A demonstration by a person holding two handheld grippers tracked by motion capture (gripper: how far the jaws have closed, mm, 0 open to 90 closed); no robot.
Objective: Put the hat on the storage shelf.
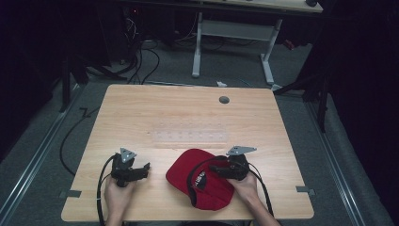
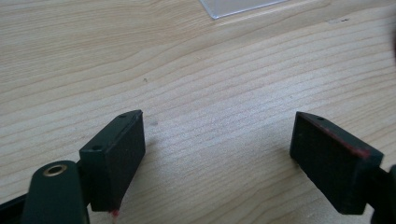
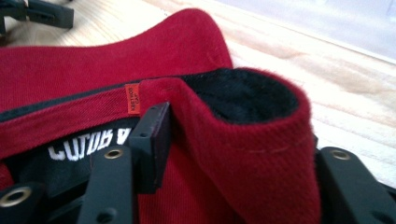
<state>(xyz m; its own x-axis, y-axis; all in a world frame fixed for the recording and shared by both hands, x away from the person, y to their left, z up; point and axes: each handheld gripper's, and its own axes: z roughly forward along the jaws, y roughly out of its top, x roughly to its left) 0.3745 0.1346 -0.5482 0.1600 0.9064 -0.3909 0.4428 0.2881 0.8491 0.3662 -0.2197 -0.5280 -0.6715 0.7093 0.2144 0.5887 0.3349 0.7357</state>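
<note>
Right gripper (image 3: 233, 154) has a fold of the red cap (image 1: 200, 176) between its jaws: one jaw inside against the lining, the other outside the fabric. Jaws at a middling gap; cannot tell whether the pads press yet. Cap lies upside down at the near edge of the table (image 1: 141, 108), right of centre, opening up, white lettering showing on the inner band. Brim points toward the far-left, crown toward the near edge; long axis runs diagonally, near-right to far-left.

Left gripper (image 2: 219, 149) wide, nothing between its jaws, low over bare wood near the near-left corner, just left of the cap. Clear plastic tray (image 1: 190, 137) lies at mid-table, apart from the cap.

Judgement: step in hand is pinching the cap's rim. To do well: seat the fold deep between the pads before closing, take both band and outer cloth, avoid catching the lining alone, lift slowly so cloth does not slip.
</note>
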